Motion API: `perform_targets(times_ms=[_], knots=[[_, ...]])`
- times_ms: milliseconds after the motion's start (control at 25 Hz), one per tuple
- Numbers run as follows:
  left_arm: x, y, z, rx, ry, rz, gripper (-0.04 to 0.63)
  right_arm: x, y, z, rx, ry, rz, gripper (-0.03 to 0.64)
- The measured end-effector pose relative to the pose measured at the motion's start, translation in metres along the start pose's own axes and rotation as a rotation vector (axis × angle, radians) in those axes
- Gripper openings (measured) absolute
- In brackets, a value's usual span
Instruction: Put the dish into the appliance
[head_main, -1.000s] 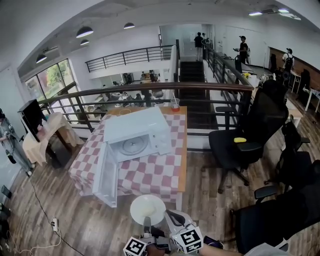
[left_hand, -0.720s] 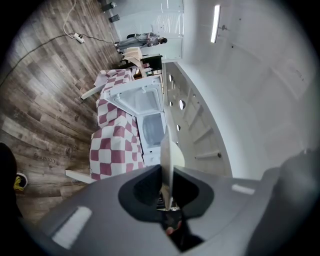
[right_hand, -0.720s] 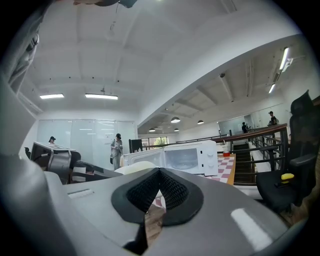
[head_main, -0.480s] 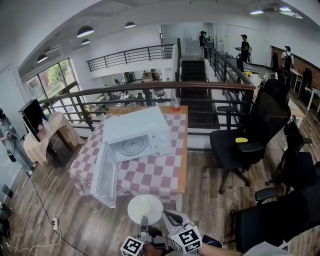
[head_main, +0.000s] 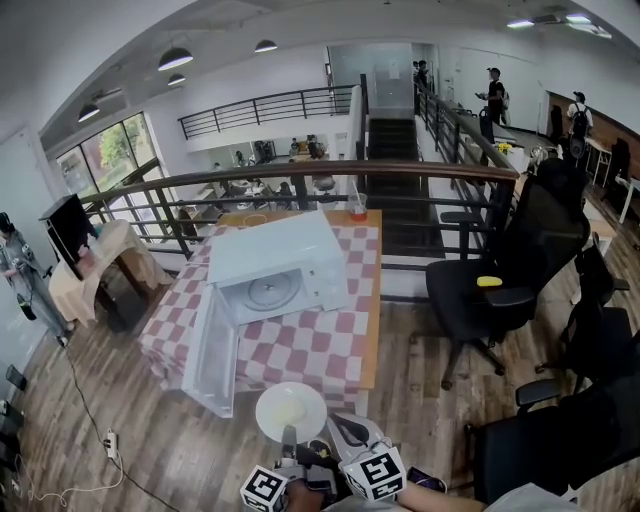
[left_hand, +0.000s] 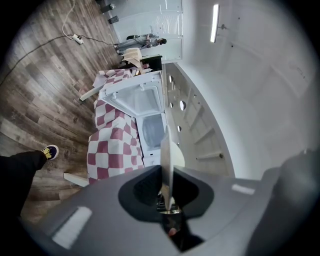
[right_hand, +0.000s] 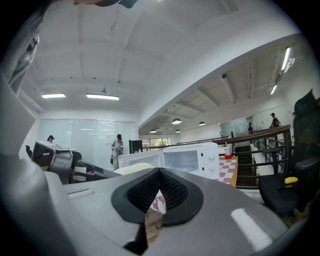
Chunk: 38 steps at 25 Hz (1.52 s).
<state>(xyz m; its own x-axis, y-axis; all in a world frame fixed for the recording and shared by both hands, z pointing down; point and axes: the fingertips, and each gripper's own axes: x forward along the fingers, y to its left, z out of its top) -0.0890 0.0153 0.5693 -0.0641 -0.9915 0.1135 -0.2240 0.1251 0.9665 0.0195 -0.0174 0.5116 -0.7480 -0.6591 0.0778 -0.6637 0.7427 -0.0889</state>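
The dish (head_main: 291, 410) is in the air, pinched at its near rim by the left gripper (head_main: 289, 437). The jaws are clamped hard on it. From the left gripper view the dish (left_hand: 166, 150) shows edge-on, a thin pale blade running straight out from between the jaws of the left gripper (left_hand: 167, 175). It hangs flat over the floor (head_main: 160, 440), just short of the near edge of the table (head_main: 300, 350).

Straight ahead of those jaws sits the microwave (head_main: 275, 265), white, on the table's checked cloth. Its door (head_main: 213, 350) is swung wide open to the jaws' left, out past the table's corner. The mouth faces the dish, and the turntable (head_main: 268, 291) shows inside. In the left gripper view the microwave (left_hand: 152, 131) lies just beyond the dish's far rim.

The right gripper (head_main: 341, 430) is close on the right of the left one, beside the dish and not on it. In its own view the right gripper (right_hand: 160, 171) has its jaws drawn together with nothing between them. Only a thin slit shows cloth and floor. The dish's rim (right_hand: 132, 169) peeks up just left of them, and the microwave (right_hand: 187, 160) stands ahead.

Beyond the microwave, at the table's far edge, stands a cup (head_main: 357, 210). Off to the right of both grippers, well apart, is a black chair (head_main: 500, 270).
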Motion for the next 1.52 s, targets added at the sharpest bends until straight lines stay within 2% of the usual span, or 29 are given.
perform_targets(times_ms=[200,520,1120,1520], knots=[[0.038,-0.003,0.014,0.005,-0.003,-0.016,0.031,0.031,-0.019,-0.002,-0.002,0.007,-0.018,0.000],[0.125,0.002,0.046,-0.006,0.007,-0.004,0.031,0.114,-0.054,-0.005,0.012,0.039,-0.024,0.000],[0.293,0.003,0.116,0.012,0.091,-0.007,0.029,0.265,-0.110,0.012,0.029,0.077,-0.074,0.000],[0.367,0.018,0.154,0.001,0.136,-0.022,0.029,0.337,-0.122,0.017,0.008,0.098,-0.111,0.000]])
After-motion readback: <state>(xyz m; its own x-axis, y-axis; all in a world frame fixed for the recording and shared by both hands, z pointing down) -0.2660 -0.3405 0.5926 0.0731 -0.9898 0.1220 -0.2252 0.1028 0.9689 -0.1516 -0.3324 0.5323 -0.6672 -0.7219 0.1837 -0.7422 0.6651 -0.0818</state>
